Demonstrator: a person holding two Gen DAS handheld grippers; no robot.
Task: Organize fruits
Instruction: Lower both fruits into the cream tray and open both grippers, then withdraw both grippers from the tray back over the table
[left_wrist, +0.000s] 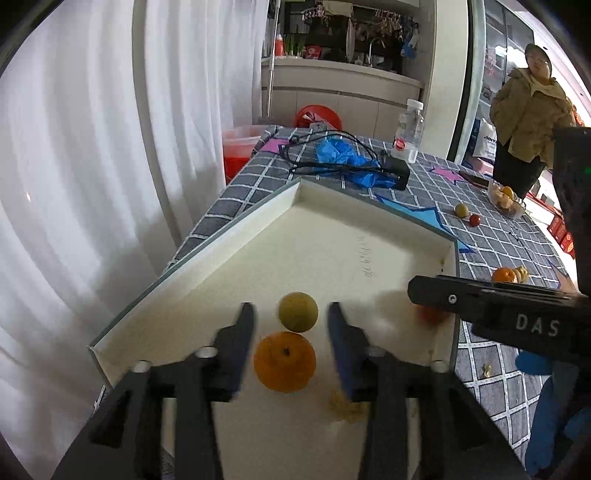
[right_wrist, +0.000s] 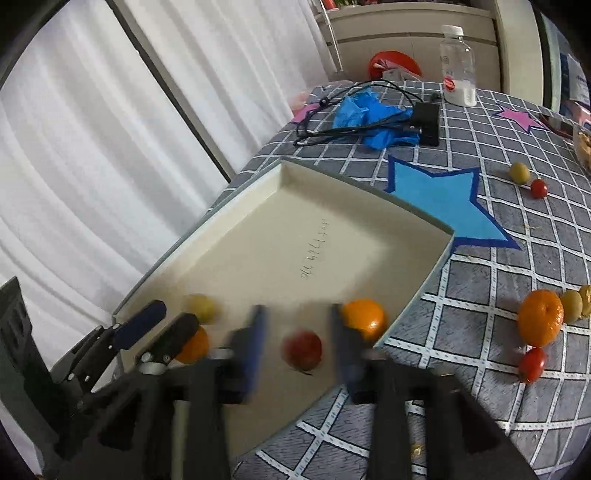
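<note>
The shallow cream cardboard tray (right_wrist: 258, 240) lies on the grey checked tablecloth (right_wrist: 480, 266), and fruit goes in it so it all sits in one place. Inside already are a round orange mandarin (left_wrist: 284, 361) with a small yellow-green fruit (left_wrist: 298, 311) touching it, a little red tomato (right_wrist: 303, 349), and another orange (right_wrist: 364, 318) by the tray's right wall.

The left gripper (left_wrist: 291, 321) hangs over the mandarin and the green fruit with its fingers wide apart, holding nothing. The right gripper (right_wrist: 299, 328) is spread apart too, over the red tomato, and I think it is letting go, though the blur makes that hard to tell.

More fruit waits on the cloth: a loose orange (right_wrist: 540, 317) with a tomato (right_wrist: 532, 363) near it, and a far green fruit (right_wrist: 519, 172) beside a far tomato (right_wrist: 538, 188).

The two grippers are near each other in one corner, so they could bump. A tangled black cable (right_wrist: 332, 122), blue plastic bag (right_wrist: 365, 118) and clear water bottle (right_wrist: 457, 66) lie behind the tray, well away.
</note>
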